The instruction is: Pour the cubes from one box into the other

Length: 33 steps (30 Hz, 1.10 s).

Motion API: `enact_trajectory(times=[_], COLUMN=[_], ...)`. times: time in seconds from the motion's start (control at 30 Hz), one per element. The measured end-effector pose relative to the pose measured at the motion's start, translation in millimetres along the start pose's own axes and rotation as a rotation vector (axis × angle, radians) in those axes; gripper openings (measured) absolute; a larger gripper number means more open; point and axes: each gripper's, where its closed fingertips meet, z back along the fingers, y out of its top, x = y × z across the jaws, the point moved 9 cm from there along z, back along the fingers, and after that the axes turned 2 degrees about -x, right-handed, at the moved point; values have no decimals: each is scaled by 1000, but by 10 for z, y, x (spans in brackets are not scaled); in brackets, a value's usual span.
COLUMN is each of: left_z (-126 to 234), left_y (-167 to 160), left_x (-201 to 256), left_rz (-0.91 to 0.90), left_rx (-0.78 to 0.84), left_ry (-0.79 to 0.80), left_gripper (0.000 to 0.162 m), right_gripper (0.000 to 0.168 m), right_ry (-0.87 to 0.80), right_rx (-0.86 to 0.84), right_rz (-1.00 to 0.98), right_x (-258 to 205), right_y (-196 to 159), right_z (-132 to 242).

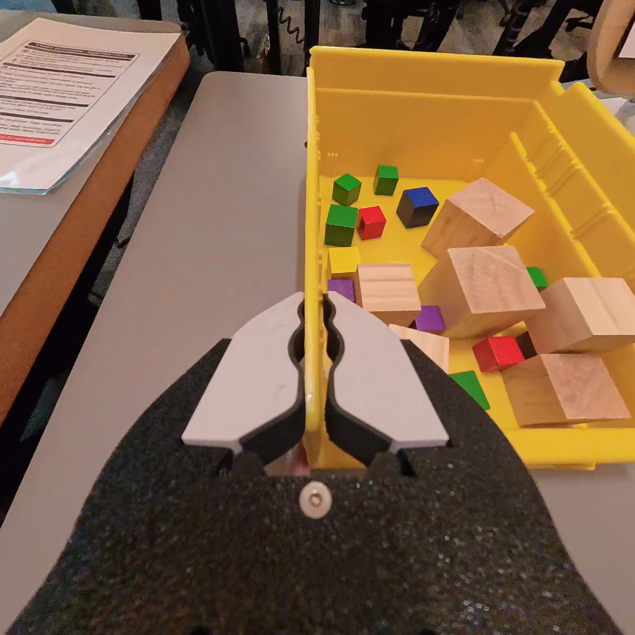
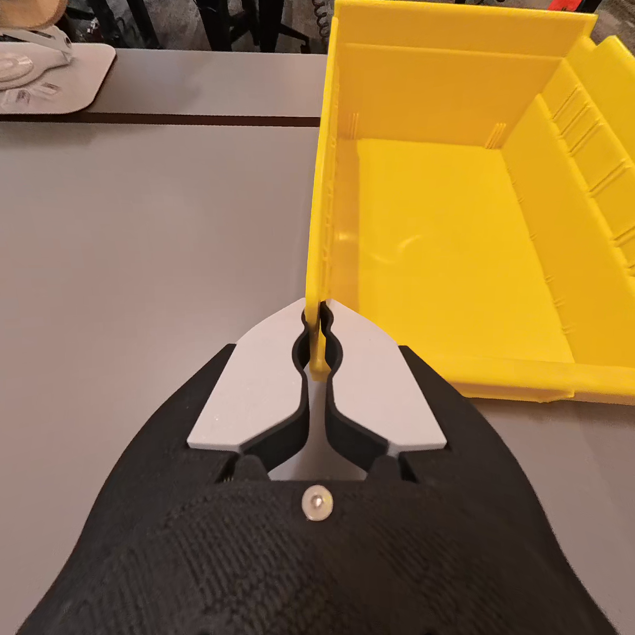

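In the left wrist view a yellow box [image 1: 429,113] stands on the grey table and holds several large plain wooden cubes [image 1: 488,281] and several small coloured cubes [image 1: 371,223]. My left gripper [image 1: 313,299] is shut on this box's left wall near its front corner. In the right wrist view a second yellow box [image 2: 446,86] stands on the grey table and is empty. My right gripper [image 2: 313,304] is shut on that box's left wall at the front corner.
A brown-edged table with a laminated printed sheet [image 1: 62,103] lies at the left in the left wrist view. A pale tray with a grey device [image 2: 44,79] sits at the far left in the right wrist view. Dark stands and cables stand behind the tables.
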Motion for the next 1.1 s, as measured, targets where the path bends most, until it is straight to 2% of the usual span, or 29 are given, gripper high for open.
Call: enact_trajectory(times=[0.27, 0.3, 0.37, 0.47, 0.53, 0.63, 0.73, 0.8, 0.9, 1.0, 1.1], left_z=[22, 42, 104, 208, 288, 397, 446, 427, 356, 273, 194], left_y=[-6, -7, 13, 80, 164, 304, 424, 501, 631, 766, 874], left_x=[22, 34, 78, 104, 96, 105, 164, 182, 182, 148, 114], left_rz=[-14, -32, -64, -115, -127, -110, -96, -142, -223, -254, -276], left_rx=[-49, -57, -40, -21, -3, -24, -84, -137, -179, -218, -233], left_ry=[48, 49, 45, 49, 54, 30, -28, 5, 57, 96, 131], left_gripper=[12, 17, 23, 38, 49, 59, 64, 67, 68, 68, 66], right_gripper=[11, 21, 29, 63, 75, 97, 102, 109, 107, 104, 104], right_ry=[32, 32, 47, 64, 106, 265, 472, 505, 547, 637, 694], right_rx=[-10, -7, 16, 72, 119, 171, 255, 317, 362, 401, 324], right_rz=[-24, -28, -31, -52, -34, 7, 75, 185, 368, 470, 502], right_x=[-22, -6, 14, -22, -157, -603, -1194, -1588, -2188, -2808, -3352], right_y=[14, 12, 31, 156, 296, 500, 703, 844, 1077, 1285, 1406], right_z=[-65, -52, 34, 288, 463, 599, 619, 570, 474, 421, 298])
